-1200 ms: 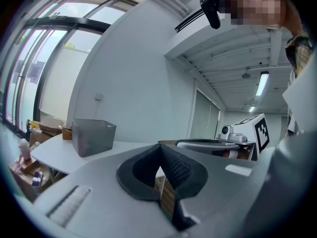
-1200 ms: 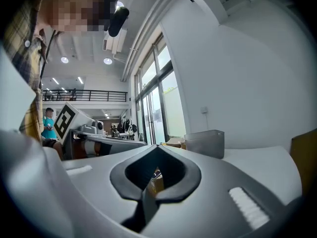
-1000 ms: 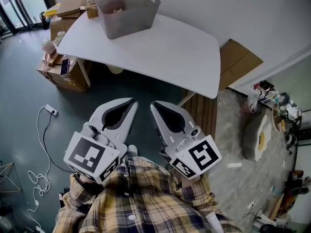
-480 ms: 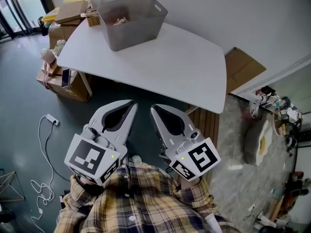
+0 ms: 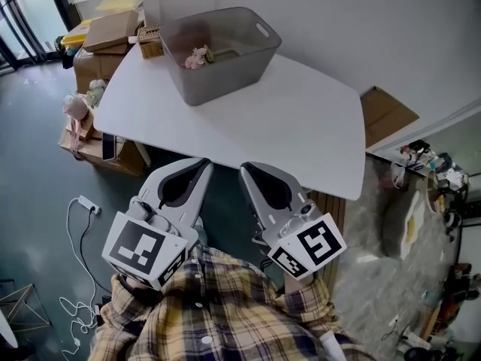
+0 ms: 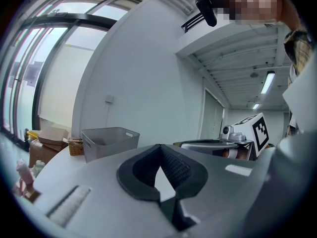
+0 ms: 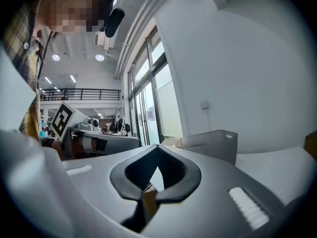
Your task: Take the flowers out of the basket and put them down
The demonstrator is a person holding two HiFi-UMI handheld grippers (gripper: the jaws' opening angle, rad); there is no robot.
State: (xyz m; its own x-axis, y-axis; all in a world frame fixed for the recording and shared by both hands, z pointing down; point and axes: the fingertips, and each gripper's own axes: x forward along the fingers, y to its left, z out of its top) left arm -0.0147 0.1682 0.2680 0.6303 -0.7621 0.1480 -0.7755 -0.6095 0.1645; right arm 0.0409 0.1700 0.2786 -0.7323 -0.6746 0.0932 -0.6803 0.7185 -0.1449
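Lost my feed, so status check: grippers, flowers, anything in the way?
Left gripper shut, empty. Right gripper shut, empty. Flowers lie in the grey basket on the white table. Nothing seen between grippers and basket.

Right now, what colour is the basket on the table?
Basket is grey; best in the head view.

— How's the light?
— Even daylight from the tall glass windows (image 7: 158, 98); my white bench top (image 5: 301, 126) is bright and barely shadowed.
— Sharpness?
— The head view's crisp. Both gripper views bow towards dark round edges.
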